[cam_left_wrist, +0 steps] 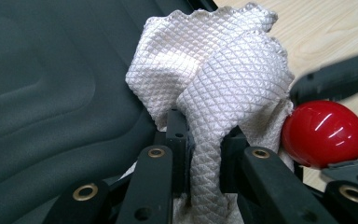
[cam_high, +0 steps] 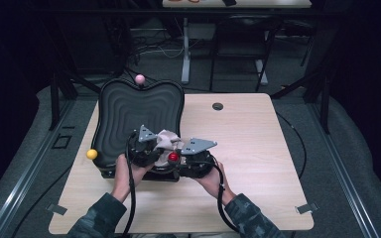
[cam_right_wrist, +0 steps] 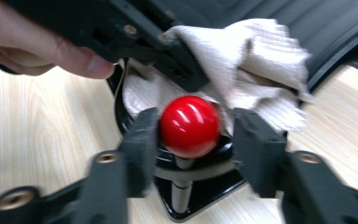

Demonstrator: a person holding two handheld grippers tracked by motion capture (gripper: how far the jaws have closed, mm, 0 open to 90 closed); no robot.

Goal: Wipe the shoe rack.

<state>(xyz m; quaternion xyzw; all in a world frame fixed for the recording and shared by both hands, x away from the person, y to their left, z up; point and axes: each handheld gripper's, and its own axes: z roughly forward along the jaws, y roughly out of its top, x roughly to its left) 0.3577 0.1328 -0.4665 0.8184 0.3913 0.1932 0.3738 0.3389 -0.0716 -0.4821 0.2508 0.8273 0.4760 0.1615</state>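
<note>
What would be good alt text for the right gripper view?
The right gripper has its black jaws on either side of a glossy red ball knob on a short post, a gap showing at one jaw. Behind it, the left gripper pinches a beige cloth at the edge of a black tray on a wooden table.

The cloth (cam_left_wrist: 223,88) is running off the bottom edge of the left gripper view, its lower end hiding between the jaws. It is also covering part of the red ball (cam_left_wrist: 324,133). In the right gripper view the jaws are blurring, so contact with the ball (cam_right_wrist: 189,126) is hard to tell; the right pad seems apart. The ball's stem (cam_right_wrist: 181,191) is disappearing behind the jaw links.
</note>
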